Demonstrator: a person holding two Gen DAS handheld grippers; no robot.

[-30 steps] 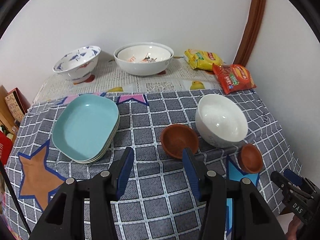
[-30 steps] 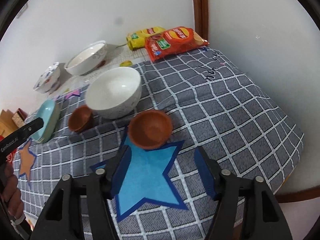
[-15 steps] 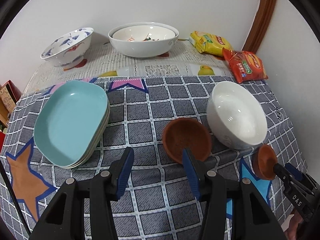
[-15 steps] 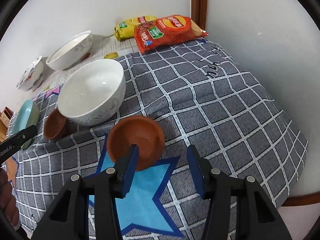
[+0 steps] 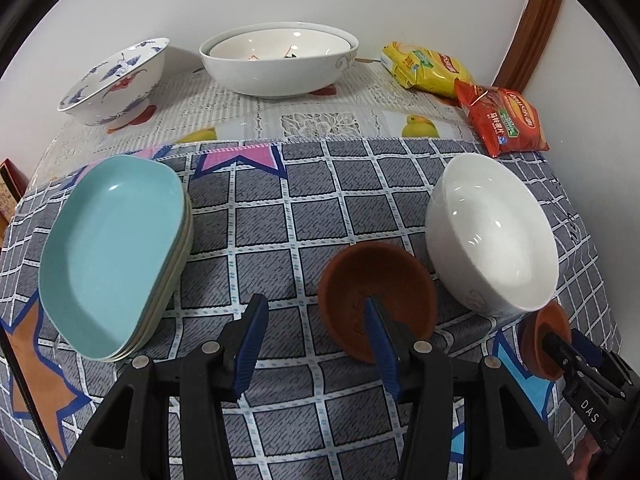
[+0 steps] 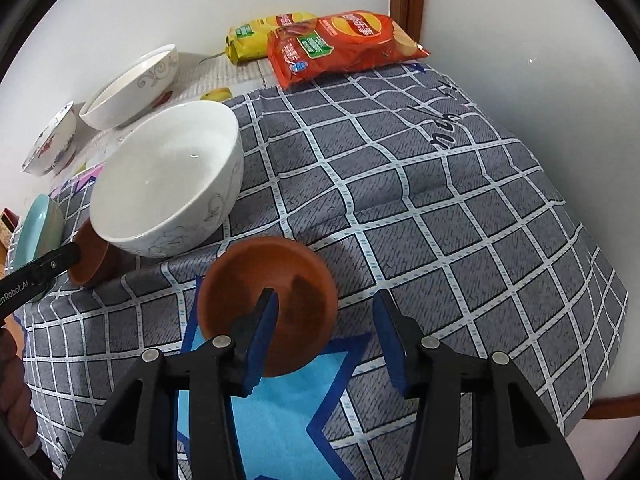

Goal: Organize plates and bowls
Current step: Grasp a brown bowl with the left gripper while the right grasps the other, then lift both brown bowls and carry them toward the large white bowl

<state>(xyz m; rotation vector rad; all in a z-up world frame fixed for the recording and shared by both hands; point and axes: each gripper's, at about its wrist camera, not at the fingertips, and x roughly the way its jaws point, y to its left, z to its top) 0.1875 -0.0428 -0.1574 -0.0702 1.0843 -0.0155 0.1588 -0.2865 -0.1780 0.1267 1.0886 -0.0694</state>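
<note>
Plates [image 5: 108, 256] sit stacked at left, but both brown bowls remain loose, each straddled by an open gripper: left gripper [image 5: 316, 336], right gripper [image 6: 326, 336].

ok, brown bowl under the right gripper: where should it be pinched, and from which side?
Probably the near rim of the brown bowl, coming down from above. It sits upright and open, its wall thin enough to pinch. The right gripper, jaws just narrowed, has one finger over the inside and the other outside, not yet pressing. The white bowl crowds the far side.
</note>
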